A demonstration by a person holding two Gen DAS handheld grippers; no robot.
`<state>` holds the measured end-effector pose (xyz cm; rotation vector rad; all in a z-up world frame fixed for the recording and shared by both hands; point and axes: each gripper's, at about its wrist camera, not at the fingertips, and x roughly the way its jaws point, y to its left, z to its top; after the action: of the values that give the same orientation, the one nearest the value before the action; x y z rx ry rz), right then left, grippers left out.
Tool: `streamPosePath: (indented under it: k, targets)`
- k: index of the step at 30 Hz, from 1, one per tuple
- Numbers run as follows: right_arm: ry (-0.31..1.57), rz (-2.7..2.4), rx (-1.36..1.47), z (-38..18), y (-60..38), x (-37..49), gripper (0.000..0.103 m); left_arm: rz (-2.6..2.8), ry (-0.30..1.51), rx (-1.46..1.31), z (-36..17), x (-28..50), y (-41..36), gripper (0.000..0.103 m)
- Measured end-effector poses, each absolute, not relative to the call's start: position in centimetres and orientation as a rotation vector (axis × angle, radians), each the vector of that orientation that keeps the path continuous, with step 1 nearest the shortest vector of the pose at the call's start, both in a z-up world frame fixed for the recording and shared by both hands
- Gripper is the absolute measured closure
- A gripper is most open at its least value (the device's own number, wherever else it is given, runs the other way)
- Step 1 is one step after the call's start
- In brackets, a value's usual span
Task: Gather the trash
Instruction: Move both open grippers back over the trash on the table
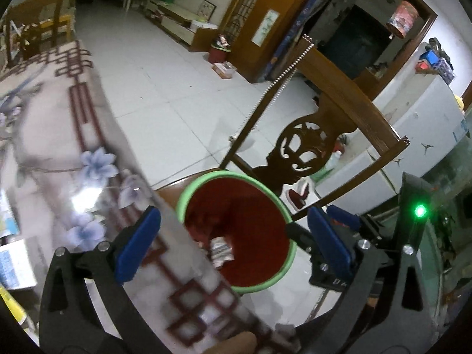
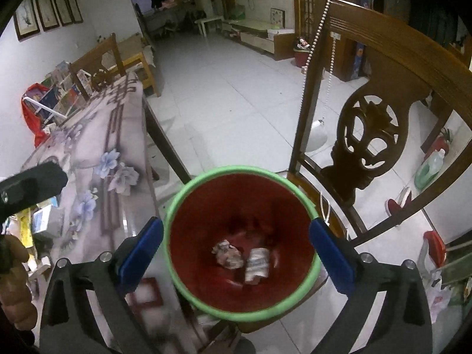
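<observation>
A red trash bin with a green rim stands on a wooden chair seat beside the table; it also shows in the left wrist view. Two crumpled paper wads lie at its bottom, one on the left and one on the right; one wad shows in the left wrist view. My right gripper is open and empty, right above the bin mouth. My left gripper is open and empty, over the table edge next to the bin.
A table with a flowered cloth lies to the left of the bin, also in the left wrist view. A carved wooden chair back rises behind the bin. Books and boxes sit at the table's far end. White tiled floor stretches beyond.
</observation>
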<state>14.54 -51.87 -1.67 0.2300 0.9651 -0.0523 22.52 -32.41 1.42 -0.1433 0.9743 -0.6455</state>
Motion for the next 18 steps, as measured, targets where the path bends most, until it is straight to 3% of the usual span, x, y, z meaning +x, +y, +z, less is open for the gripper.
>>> streamPosePath:
  k: [8, 18]
  targets:
    - [0.895, -0.032, 0.131, 0.7, -46.8, 12.7, 0.007, -0.587, 0.919, -0.136, 3.8, 19.1, -27.7, 0.006]
    - [0.838, 0.114, 0.041, 3.1, -37.3, 9.7, 0.007, -0.430, 0.825, -0.107, 7.1, 13.1, -16.1, 0.006]
